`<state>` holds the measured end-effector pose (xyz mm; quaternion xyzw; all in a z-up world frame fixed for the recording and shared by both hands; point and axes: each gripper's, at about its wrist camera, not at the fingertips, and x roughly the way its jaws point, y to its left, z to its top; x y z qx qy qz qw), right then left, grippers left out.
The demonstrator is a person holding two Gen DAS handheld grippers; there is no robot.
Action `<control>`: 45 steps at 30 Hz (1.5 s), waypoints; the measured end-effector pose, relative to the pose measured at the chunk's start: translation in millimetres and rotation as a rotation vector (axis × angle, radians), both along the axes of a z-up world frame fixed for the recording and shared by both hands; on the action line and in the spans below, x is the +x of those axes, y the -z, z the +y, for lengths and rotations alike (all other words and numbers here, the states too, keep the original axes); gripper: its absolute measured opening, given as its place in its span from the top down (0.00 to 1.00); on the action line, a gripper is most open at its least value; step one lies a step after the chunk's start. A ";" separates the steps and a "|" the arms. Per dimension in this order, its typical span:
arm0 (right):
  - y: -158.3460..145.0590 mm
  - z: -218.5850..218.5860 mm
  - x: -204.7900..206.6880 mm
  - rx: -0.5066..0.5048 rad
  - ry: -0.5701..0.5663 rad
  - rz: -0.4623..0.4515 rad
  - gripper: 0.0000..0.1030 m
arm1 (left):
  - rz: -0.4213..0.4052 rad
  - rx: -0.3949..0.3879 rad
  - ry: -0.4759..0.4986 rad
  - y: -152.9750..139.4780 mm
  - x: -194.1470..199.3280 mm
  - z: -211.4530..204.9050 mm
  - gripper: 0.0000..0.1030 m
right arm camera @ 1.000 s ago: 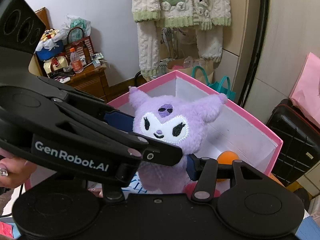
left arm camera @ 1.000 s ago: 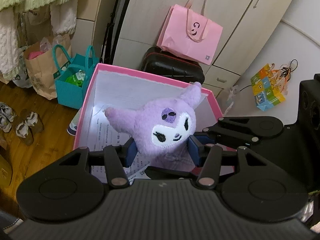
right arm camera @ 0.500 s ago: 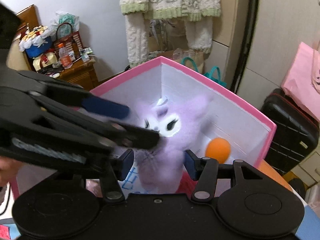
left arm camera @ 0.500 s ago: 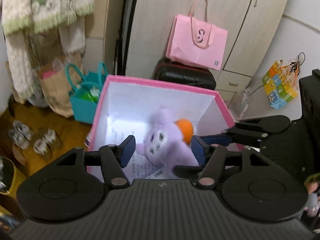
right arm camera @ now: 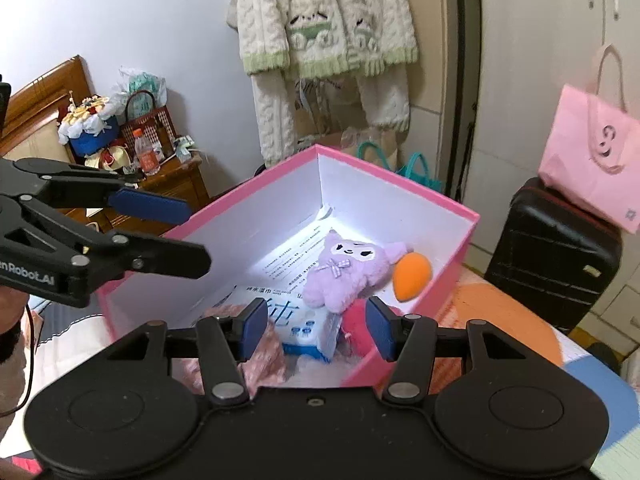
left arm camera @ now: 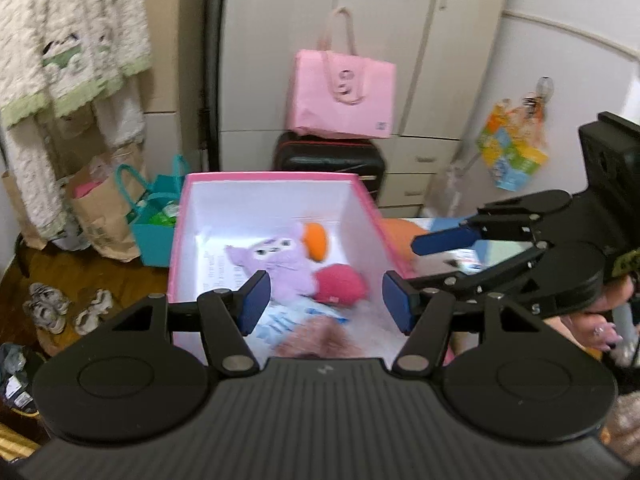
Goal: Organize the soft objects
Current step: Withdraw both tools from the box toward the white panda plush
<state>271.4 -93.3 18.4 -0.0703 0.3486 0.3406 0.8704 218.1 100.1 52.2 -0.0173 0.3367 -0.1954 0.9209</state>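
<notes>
1. While both tools hang above the pink box [right arm camera: 404, 184], the purple plush doll [right arm camera: 344, 270] lies face up on the printed sheets at the box floor, well below and ahead of either pair of fingers.
2. The left hand-held gripper [left arm camera: 324, 304] is released, its blue pads apart with nothing between them; the doll shows just beyond its left pad.
3. The right hand-held gripper [right arm camera: 316, 326] is likewise released and empty, with the doll beyond its gap and a little to the right.
4. The doll's long axis runs from its head, toward the far wall, to its feet, nearer the grippers, slightly slanted in the right wrist view.
5. An orange sponge-like ball [right arm camera: 412, 276] touches the doll's ear side; a red plush [left arm camera: 340, 282] and a blue-and-white tissue pack [right arm camera: 304, 326] sit nearer the front.
6. Judged from this, the doll looks stowed; neither gripper is clearly nearer it.
</notes>
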 end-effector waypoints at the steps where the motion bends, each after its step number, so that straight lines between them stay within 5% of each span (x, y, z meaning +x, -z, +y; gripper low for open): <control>1: -4.3 -4.3 -6.8 0.002 0.002 -0.008 0.42 | -0.004 -0.004 0.015 -3.4 -6.7 -3.9 0.41; 11: -32.1 -62.2 -65.5 0.019 0.048 -0.065 0.42 | -0.036 0.004 0.184 -26.6 -55.7 -53.5 0.41; 28: -19.3 -157.8 -103.6 0.150 0.120 -0.066 0.42 | 0.002 0.063 0.375 6.2 -89.3 -151.6 0.41; 45: 41.7 -192.0 -70.4 0.256 0.106 0.050 0.41 | 0.035 0.045 0.204 74.0 -51.0 -186.9 0.41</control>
